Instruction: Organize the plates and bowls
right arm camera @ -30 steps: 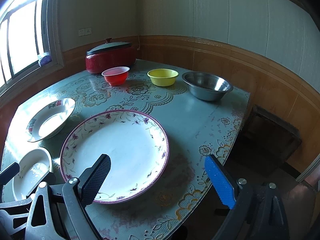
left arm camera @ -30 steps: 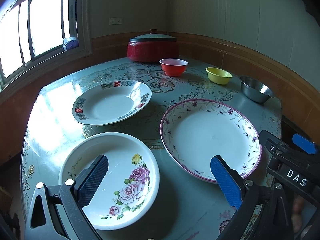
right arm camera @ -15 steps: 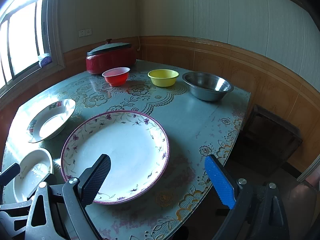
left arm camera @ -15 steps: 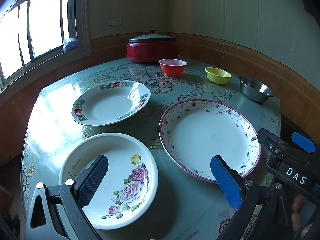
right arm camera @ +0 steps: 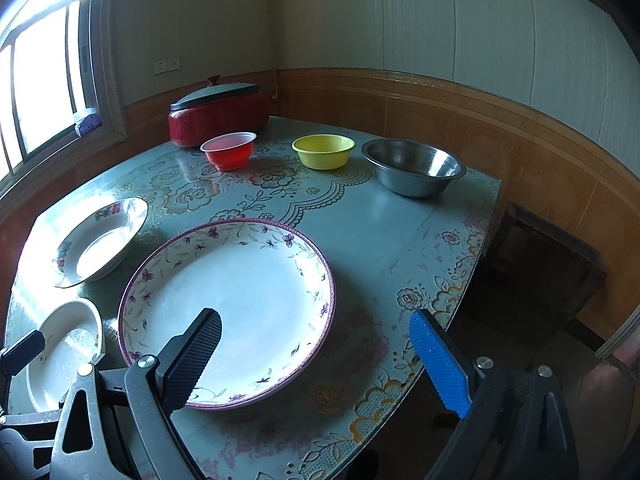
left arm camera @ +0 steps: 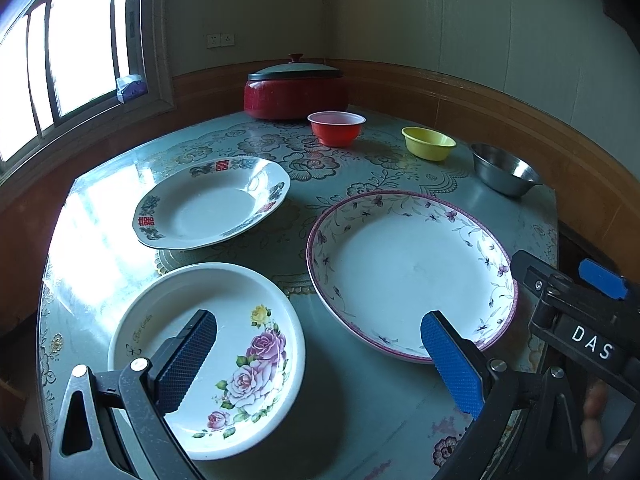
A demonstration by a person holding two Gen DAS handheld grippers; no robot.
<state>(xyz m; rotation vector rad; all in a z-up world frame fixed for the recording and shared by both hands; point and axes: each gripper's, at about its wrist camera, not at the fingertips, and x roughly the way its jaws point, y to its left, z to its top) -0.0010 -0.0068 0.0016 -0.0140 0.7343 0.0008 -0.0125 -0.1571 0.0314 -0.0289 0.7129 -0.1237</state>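
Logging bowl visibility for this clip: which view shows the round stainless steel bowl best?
The right wrist view: the round stainless steel bowl sits large and unobstructed, its whole rim and shiny interior visible. The left wrist view shows the same bowl smaller, out near the table's far right edge.

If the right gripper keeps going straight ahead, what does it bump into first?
Probably the big purple-rimmed plate: the right gripper hangs open over its near edge. Depth is hard to judge, so it might meet the table just beside it.
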